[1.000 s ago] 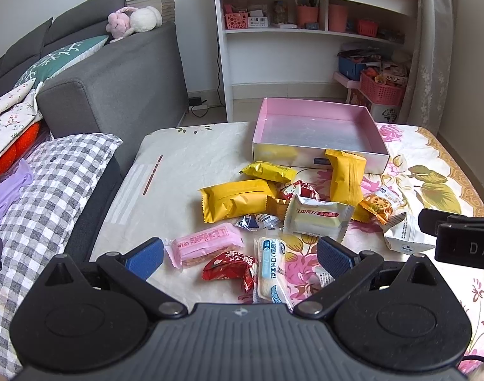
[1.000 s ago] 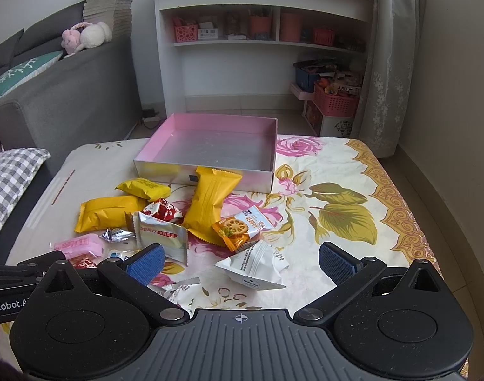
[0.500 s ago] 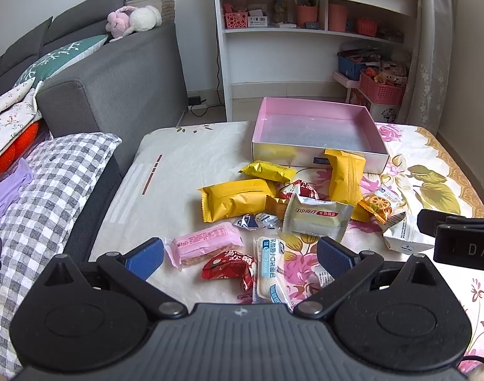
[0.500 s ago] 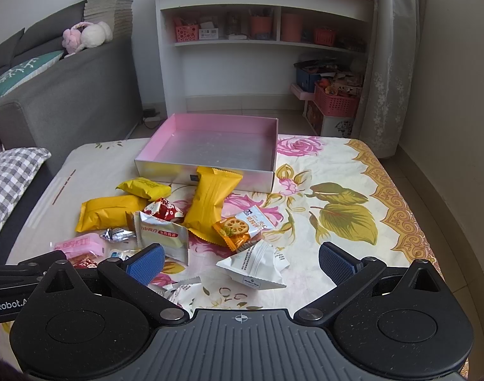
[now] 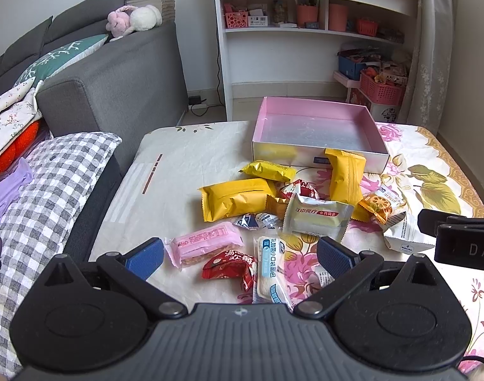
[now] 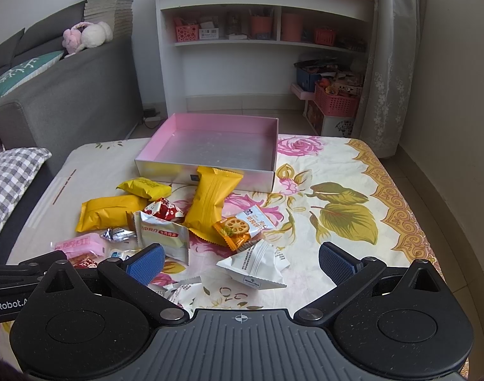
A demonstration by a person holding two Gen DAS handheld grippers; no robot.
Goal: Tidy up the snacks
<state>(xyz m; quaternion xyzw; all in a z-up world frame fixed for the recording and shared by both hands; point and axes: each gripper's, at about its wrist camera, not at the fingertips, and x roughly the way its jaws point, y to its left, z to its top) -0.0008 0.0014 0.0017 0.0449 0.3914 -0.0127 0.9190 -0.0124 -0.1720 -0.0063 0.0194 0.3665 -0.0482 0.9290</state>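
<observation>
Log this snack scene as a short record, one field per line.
container: pink box, open top, nothing inside
snacks: all loose on the floral cloth, none boxed yet
leaning on box: tall yellow packet, top end against the front wall
nearest right gripper: white pouch
nearest left gripper: pink bar, red packet
left gripper: open, holding nothing
right gripper: open, holding nothing

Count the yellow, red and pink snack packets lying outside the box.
Yellow packets: 3
Red packets: 2
Pink packet: 1
Total: 6
</observation>
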